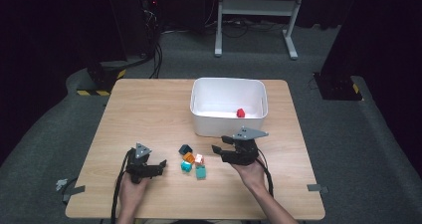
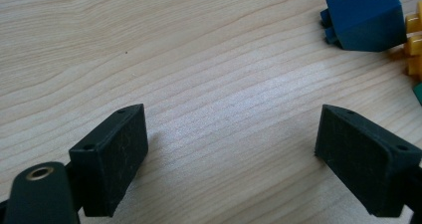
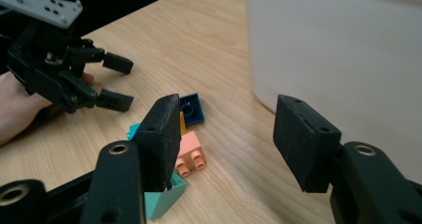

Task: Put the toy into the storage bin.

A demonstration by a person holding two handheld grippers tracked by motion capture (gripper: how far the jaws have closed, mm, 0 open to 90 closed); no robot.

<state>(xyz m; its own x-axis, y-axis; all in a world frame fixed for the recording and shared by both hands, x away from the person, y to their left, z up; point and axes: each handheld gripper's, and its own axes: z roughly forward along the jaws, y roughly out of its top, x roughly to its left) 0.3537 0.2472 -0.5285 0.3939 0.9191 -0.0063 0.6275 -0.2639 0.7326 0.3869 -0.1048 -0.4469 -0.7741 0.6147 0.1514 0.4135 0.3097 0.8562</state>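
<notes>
Tongs [image 1: 223,150] agape, bricks [image 1: 193,163] between, bin [image 1: 228,107] beside

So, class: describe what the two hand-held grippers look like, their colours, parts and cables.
Both the left gripper and right gripper are black, each topped by a grey three-cornered plate with small holes. Each has two blocky black jaws with screw holes. Black cables trail back along bare forearms.

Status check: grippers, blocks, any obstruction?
Left gripper open, empty, by the blocks. Right gripper open, empty, beside the bin. One red block in the bin. Nothing in the way.
</notes>
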